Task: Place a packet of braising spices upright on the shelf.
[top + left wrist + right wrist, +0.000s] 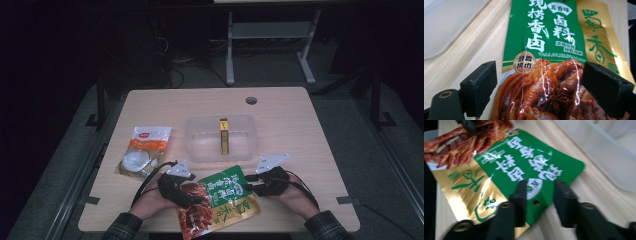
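A green, gold and red food packet (227, 195) lies at the table's front middle, its red end toward the person. My left gripper (196, 200) reaches over that red end. In the left gripper view the jaws stand wide apart with the packet (544, 45) between them, and my left gripper (540, 70) is open. My right gripper (248, 183) sits at the packet's green top edge. In the right gripper view its jaws are apart over the green corner (529, 160), not pressing it, so my right gripper (540, 187) is open.
A clear plastic container (200, 125) stands behind the packet at mid table, with a narrow yellow-brown box (224, 136) inside. A white and orange packet (144, 150) lies at the left. A cable hole (251, 100) sits near the far edge.
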`<state>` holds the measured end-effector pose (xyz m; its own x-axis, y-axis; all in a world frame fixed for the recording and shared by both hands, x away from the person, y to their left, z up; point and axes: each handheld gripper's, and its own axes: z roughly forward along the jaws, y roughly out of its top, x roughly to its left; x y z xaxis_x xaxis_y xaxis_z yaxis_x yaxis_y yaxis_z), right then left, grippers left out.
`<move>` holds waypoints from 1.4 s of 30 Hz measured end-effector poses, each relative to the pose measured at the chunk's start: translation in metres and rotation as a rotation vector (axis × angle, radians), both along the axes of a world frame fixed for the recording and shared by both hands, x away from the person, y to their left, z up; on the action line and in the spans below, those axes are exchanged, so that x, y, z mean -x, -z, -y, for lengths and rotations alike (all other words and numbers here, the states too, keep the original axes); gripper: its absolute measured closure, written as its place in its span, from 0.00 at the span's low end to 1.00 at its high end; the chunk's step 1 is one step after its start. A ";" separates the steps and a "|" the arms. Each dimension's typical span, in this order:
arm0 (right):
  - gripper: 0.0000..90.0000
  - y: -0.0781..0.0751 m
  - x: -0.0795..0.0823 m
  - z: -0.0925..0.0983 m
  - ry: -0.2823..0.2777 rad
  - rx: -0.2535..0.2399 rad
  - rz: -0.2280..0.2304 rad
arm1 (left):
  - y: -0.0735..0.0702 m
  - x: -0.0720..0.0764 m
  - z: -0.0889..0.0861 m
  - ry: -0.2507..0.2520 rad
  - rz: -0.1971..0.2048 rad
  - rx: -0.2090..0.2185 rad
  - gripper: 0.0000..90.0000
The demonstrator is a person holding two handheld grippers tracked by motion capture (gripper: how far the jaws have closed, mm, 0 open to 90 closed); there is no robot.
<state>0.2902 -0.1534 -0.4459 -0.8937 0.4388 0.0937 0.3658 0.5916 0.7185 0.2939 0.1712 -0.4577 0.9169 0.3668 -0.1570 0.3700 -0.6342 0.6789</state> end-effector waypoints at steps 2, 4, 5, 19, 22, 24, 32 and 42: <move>0.56 0.000 0.001 0.005 0.023 -0.018 -0.008 | 0.002 -0.001 0.001 -0.002 -0.007 -0.013 0.14; 0.49 0.000 0.002 0.012 0.047 -0.027 -0.013 | 0.004 -0.002 0.002 -0.009 -0.005 -0.026 0.14; 0.46 0.000 0.003 0.016 0.062 -0.027 -0.015 | 0.004 -0.002 0.003 -0.011 -0.008 -0.030 0.14; 0.36 0.003 0.015 0.036 0.139 -0.018 0.013 | 0.005 0.004 0.009 0.030 0.050 -0.082 0.32; 0.36 0.003 0.013 0.036 0.146 -0.023 0.015 | 0.003 0.008 0.012 0.055 0.072 -0.096 0.52; 0.36 0.002 0.011 0.035 0.151 -0.028 0.016 | 0.002 0.011 0.014 0.069 0.092 -0.104 0.65; 0.36 0.002 0.010 0.034 0.144 -0.033 0.020 | 0.000 0.012 0.017 0.030 0.081 -0.109 0.96; 0.36 0.000 0.008 0.040 0.164 -0.069 0.009 | -0.009 0.001 -0.003 -0.052 0.002 0.006 1.00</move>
<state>0.2824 -0.1932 -0.4458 -0.8114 0.5718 0.1214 0.4470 0.4732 0.7591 0.2932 0.1742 -0.4484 0.8971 0.4126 -0.1581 0.4010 -0.6100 0.6834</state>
